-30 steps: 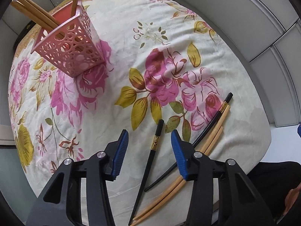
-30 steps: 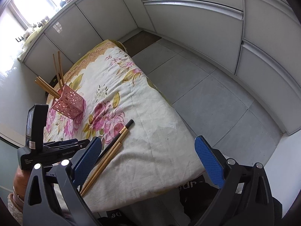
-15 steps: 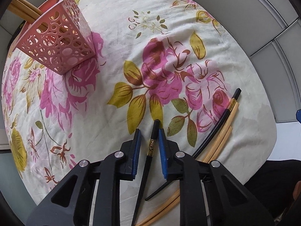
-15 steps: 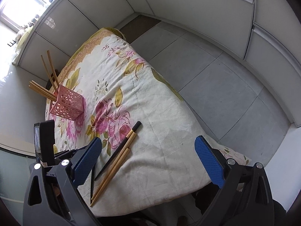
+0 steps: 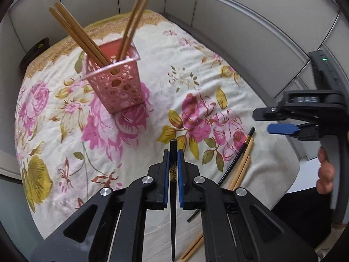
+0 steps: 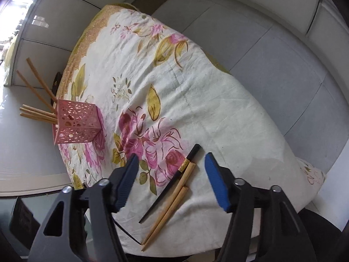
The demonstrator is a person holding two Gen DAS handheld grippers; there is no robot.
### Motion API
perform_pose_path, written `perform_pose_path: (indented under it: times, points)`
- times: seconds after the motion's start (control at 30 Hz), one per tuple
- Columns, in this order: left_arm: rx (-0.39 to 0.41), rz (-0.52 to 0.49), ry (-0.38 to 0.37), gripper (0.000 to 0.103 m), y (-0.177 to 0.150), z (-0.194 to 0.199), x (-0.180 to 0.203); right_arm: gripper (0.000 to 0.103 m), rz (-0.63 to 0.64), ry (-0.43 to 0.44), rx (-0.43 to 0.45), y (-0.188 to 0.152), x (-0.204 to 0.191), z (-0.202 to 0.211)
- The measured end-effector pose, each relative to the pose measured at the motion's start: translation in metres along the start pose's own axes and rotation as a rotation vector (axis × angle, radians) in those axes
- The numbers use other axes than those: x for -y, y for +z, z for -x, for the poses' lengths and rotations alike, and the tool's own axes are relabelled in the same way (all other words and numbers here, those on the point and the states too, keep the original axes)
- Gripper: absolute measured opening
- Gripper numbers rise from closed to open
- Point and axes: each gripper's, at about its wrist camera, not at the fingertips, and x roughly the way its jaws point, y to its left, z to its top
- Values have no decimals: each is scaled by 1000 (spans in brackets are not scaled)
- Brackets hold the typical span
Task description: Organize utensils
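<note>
My left gripper (image 5: 171,152) is shut on a black chopstick (image 5: 173,207) and holds it lifted above the floral cloth. A pink perforated holder (image 5: 117,83) with several wooden chopsticks (image 5: 78,30) stands ahead to the left; it also shows in the right wrist view (image 6: 76,123). One black chopstick (image 6: 174,179) and two wooden chopsticks (image 6: 172,203) lie on the cloth between and below the open jaws of my right gripper (image 6: 172,168), which shows from the side in the left wrist view (image 5: 281,128).
The floral cloth (image 6: 218,109) covers a small table whose edge drops to a grey tiled floor (image 6: 294,54) on the right. Grey cabinet panels (image 5: 250,11) stand behind the table.
My left gripper closed on the black chopstick and raised it off the cloth, tilting toward the holder. My right gripper moved down over the remaining chopsticks.
</note>
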Motion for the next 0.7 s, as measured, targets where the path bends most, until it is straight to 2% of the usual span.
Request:
perform_pose_path:
  times: [0.03, 0.17, 0.3, 0.5, 0.53, 0.6, 0.67, 0.7]
  points:
    - [19, 4, -4, 6, -1, 10, 0, 46, -18, -14, -20, 3, 0, -7]
    - [77, 10, -25, 6, -5, 32, -5, 36, -66, -88, -45, 10, -3, -24]
    - [107, 1, -38, 6, -7, 44, -7, 35, -87, -167, -95, 11, -11, -36]
    - [146, 32, -48, 6, -7, 54, -23, 38, -51, -293, -75, 11, -33, -46]
    - [153, 35, -45, 6, -7, 56, -24, 35, -36, -323, -62, 10, -40, -48]
    - [175, 48, -37, 6, -7, 61, -27, 11, 21, -378, -15, 7, -54, -53]
    - [202, 65, -29, 6, -8, 68, -31, 10, 57, -385, 31, 3, -65, -57]
    - [218, 74, -27, 6, -9, 71, -34, 10, 68, -361, 50, 0, -69, -59]
